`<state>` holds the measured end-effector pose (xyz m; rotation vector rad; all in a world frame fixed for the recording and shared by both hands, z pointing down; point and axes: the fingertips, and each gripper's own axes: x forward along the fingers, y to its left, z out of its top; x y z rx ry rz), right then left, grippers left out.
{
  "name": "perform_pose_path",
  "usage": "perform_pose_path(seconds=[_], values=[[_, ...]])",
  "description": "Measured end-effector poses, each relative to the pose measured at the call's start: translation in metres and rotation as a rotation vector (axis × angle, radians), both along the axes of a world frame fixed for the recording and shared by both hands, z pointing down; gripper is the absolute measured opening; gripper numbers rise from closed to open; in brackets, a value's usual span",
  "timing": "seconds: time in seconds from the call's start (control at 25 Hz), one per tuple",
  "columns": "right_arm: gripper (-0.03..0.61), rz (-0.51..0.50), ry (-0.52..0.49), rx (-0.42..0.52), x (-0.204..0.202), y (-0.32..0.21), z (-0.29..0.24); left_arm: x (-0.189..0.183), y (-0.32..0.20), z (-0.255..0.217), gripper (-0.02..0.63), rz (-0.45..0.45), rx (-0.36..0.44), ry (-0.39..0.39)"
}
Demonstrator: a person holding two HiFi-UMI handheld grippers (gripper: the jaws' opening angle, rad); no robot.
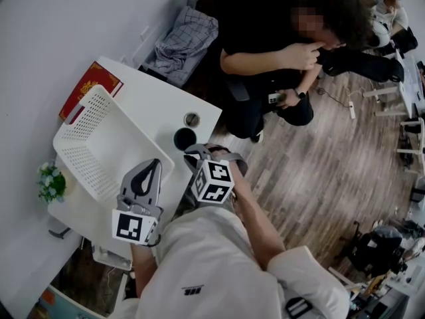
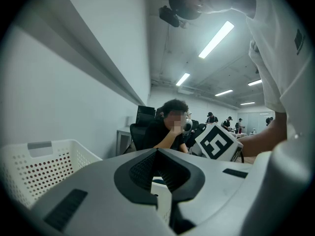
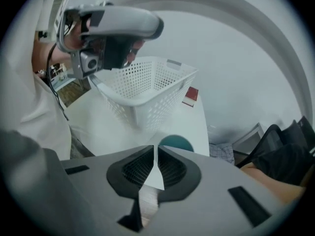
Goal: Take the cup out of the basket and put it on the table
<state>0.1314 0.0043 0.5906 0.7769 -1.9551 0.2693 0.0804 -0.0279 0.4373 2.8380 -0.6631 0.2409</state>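
Observation:
A dark teal cup (image 1: 184, 139) stands upright on the white table (image 1: 153, 98), just off the near right corner of the white perforated basket (image 1: 86, 111). My right gripper (image 1: 193, 153) hangs right beside and a little above the cup. In the right gripper view its jaws (image 3: 156, 151) stand open by a narrow gap with nothing between them, and the cup (image 3: 176, 142) shows just beyond the tips. My left gripper (image 1: 155, 162) hovers over the basket's near corner. Its jaws (image 2: 157, 151) are shut and empty, with the basket (image 2: 34, 166) to their left.
A small round grey-rimmed object (image 1: 192, 119) sits on the table behind the cup. A red book (image 1: 89, 85) lies at the far corner and a small plant (image 1: 50, 181) at the left edge. A seated person (image 1: 285, 52) and a chair with checked cloth (image 1: 182, 38) are beyond the table.

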Motion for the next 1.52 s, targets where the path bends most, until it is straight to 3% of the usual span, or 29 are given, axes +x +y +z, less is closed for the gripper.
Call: perform_pose_path(seconds=[0.28, 0.4, 0.6, 0.88, 1.52], values=[[0.012, 0.138, -0.248, 0.094, 0.001, -0.008, -0.043, -0.003, 0.000, -0.003, 0.009, 0.001, 0.012, 0.006], [0.012, 0.187, -0.372, 0.202, 0.000, -0.019, -0.079, -0.002, 0.001, -0.008, 0.009, 0.002, 0.016, 0.019], [0.012, 0.153, -0.457, 0.413, -0.007, -0.026, -0.144, -0.006, -0.001, -0.022, 0.009, 0.022, 0.048, 0.050], [0.012, 0.242, -0.799, 0.631, -0.007, -0.027, -0.227, -0.013, -0.002, -0.055, 0.009, 0.027, 0.071, 0.137], [0.012, 0.252, -0.759, 0.641, -0.006, -0.008, -0.228, -0.010, 0.009, -0.070, 0.009, 0.078, 0.097, 0.166]])
